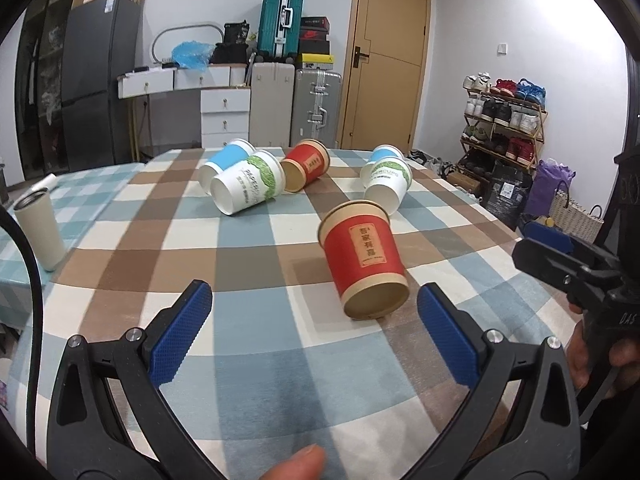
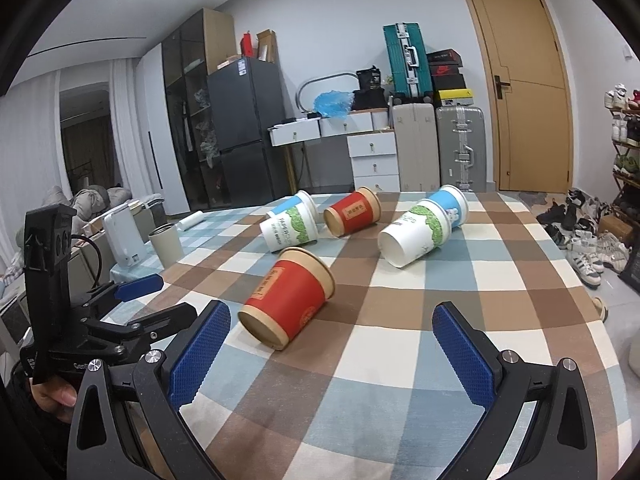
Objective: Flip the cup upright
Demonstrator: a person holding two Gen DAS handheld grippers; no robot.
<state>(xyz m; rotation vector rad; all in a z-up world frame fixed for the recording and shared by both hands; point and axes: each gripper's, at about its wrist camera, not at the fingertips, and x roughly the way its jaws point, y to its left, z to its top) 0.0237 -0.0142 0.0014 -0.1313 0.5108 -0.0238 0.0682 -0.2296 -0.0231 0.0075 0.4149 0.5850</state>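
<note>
A red paper cup lies on its side on the checked tablecloth, its base toward me. It also shows in the right wrist view. My left gripper is open and empty, with the cup just ahead between its fingertips, nearer the right one. My right gripper is open and empty, just short of the cup. Several more cups lie tipped over farther back: a red one, white-and-green ones and blue ones.
A beige tumbler stands upright at the table's left edge. A white roll lies behind it. Suitcases, drawers and a fridge stand behind the table. A shoe rack is at the right.
</note>
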